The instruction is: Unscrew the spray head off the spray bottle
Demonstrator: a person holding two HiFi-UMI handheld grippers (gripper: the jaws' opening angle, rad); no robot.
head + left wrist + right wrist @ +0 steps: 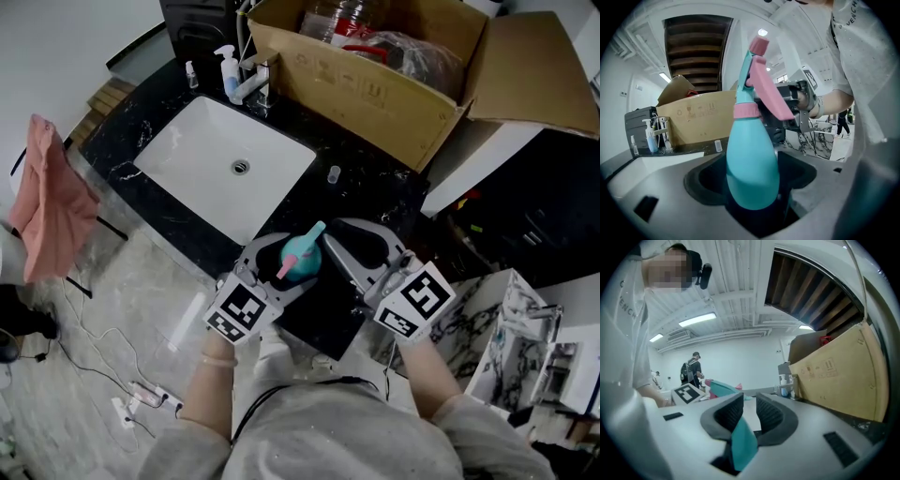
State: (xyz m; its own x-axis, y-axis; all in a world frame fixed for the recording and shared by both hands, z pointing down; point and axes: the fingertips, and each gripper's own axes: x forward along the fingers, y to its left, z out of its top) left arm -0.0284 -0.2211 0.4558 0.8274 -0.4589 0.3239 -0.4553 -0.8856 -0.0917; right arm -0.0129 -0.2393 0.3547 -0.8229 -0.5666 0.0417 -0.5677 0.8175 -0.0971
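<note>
Reading the letters "VENCH" on your white shirt point(853, 28), note that your left gripper point(752, 178) clamps the teal plastic spray bottle point(300, 261) by its rounded body above the black marble counter point(375, 192), while the nearly closed jaws of your right gripper point(749, 405) pinch a teal part of its pink-triggered spray head point(757, 79).

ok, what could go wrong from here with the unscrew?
Slip: the right gripper has only a sliver of the teal spray head low between its jaws, not the pink collar; a twist may lose it.
Spin: the left gripper holds the smooth rounded bottle; it may turn along.
</note>
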